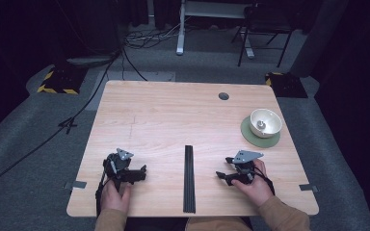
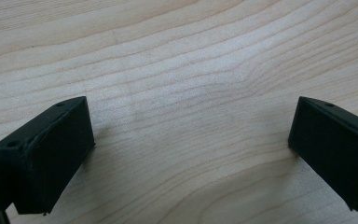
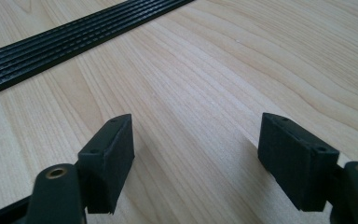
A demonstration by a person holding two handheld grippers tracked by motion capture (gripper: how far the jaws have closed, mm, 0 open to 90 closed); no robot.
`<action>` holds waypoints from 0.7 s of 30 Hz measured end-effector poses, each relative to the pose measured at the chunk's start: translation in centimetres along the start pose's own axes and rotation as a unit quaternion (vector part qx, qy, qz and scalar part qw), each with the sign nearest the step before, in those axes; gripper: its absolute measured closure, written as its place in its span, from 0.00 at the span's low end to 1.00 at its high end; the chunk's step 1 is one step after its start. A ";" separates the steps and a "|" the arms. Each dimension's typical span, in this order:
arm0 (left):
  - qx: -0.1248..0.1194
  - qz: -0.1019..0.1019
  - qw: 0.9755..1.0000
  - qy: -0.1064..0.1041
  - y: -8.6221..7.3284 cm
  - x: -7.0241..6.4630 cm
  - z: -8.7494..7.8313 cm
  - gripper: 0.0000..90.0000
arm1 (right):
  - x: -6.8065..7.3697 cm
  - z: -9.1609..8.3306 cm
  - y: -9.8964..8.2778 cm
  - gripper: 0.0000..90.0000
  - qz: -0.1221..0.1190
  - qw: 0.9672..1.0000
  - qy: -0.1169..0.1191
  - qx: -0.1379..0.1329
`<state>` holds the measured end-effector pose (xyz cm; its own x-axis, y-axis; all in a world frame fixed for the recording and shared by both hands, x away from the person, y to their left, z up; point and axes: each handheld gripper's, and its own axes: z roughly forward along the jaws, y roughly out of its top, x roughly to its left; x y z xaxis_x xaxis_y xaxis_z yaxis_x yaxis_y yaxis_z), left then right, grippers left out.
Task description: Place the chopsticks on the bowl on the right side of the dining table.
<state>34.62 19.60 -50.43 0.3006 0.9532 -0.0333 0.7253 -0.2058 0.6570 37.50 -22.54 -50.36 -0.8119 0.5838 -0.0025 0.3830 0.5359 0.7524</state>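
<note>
Strip (image 1: pixel 189 178) between both empty grippers

The person's two forearms in tan sleeves come in from the near edge, each hand wrapped around a black two-jaw gripper topped by a grey three-cornered plate. The left gripper (image 1: pixel 142 169) sits low with its jaws pointing inward toward the middle, spread wide with nothing between them. The right gripper (image 1: pixel 220 176) mirrors it, pointing inward, its jaws likewise wide apart and empty.
</note>
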 end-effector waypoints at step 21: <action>0.000 0.001 1.000 0.001 0.0 0.0 0.0 0.00 | 0.1 -0.1 0.2 0.41 -0.005 1.000 0.009 0.003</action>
<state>34.63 19.62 -50.43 0.3003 0.9533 -0.0312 0.7245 -0.2067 0.6576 37.39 -22.48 -50.15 -0.8232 0.5677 0.0026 0.3777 0.5442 0.7491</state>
